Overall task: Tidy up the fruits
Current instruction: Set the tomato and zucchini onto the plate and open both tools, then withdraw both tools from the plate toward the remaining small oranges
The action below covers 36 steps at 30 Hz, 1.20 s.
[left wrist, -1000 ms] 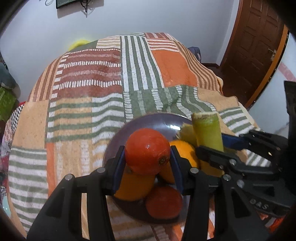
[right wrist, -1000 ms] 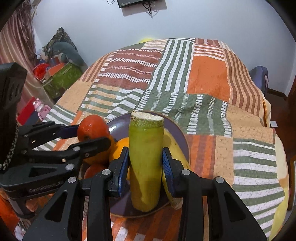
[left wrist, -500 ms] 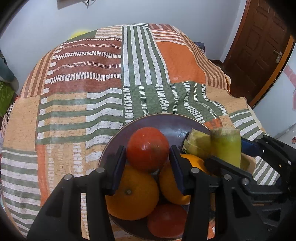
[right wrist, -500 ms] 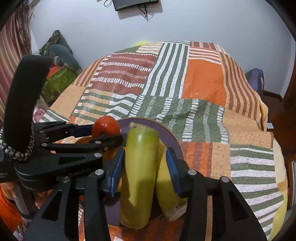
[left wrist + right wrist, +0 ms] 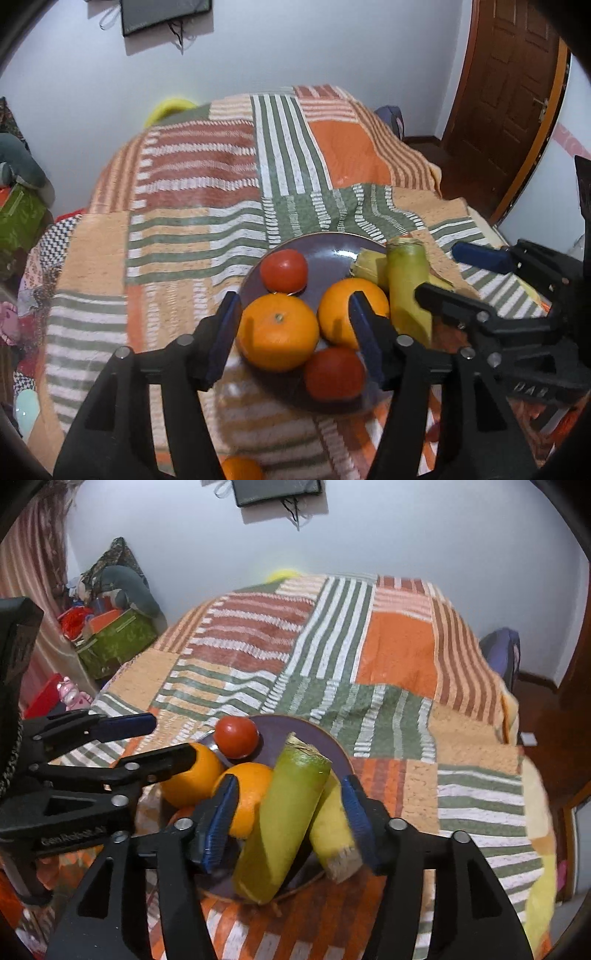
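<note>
Plate: your purple plate [image 5: 334, 245] sits on the striped patchwork cloth [image 5: 207, 184], near its front edge.
Tomatoes: 2; far tomato [image 5: 283, 270] at the plate's back left, near tomato [image 5: 334, 373] at its front.
Oranges: 2; left orange [image 5: 277, 331] and right orange [image 5: 351, 314] lie side by side, touching, mid-plate.
Green stalks: 2 on the plate's right; long stalk [image 5: 282, 823] tilted, yellower stalk [image 5: 332, 829] beside it.
Left gripper [image 5: 293, 336]: your jaws are spread, empty, framing the left orange without contact.
Right gripper [image 5: 286, 818]: your jaws are spread, flanking both stalks, gripping neither.
</note>
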Tool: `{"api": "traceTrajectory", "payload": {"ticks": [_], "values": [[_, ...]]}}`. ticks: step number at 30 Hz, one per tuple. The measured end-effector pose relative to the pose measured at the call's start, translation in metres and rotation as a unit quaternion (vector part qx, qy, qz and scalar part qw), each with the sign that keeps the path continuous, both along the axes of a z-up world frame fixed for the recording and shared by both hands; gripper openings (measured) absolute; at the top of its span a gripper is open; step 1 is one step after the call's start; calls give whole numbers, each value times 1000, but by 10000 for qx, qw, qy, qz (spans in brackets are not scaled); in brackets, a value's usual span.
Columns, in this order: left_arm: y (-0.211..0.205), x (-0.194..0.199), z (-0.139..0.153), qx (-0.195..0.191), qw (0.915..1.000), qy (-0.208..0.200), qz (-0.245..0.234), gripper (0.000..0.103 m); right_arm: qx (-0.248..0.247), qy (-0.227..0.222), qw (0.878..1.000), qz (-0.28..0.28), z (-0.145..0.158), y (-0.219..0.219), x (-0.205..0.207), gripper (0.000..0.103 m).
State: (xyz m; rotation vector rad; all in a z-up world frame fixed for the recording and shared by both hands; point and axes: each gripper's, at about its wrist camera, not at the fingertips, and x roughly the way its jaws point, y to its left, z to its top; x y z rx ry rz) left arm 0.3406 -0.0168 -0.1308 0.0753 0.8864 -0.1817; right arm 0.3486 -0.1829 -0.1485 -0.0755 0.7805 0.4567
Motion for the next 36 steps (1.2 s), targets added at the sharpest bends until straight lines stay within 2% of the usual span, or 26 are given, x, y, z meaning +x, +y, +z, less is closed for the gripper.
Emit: {"api": "traceTrajectory", "payload": {"ticks": [5,12,18,23,25,29,34,36], "values": [[18,-44,23,-19,9996,-245,140,70,-125,-310,9994,84,22,-5,-34,72],[43,-102,34,25,9991,-277,323,75,-252,-486,9984,151,37,-14,-81,77],[54,-146,23,70,9993,-103,354,75,-406,-455,9980,190,29,-18,-117,77],[54,-179,-1,-24,9996,127,256,75,-482,-13,9980,416,7,-15,-133,77],[52,-188,-11,16,9995,190,244,75,-458,184,9975,509,-4,-13,-137,75],[51,-200,-35,-180,9988,370,263,72,-514,400,9959,630,-22,-10,-152,65],[51,-203,-60,-268,9968,712,257,53,-677,645,9931,704,-46,-7,-160,55],[50,-201,-65,-240,9966,751,240,51,-686,712,9928,683,-53,-9,-161,51]]}}
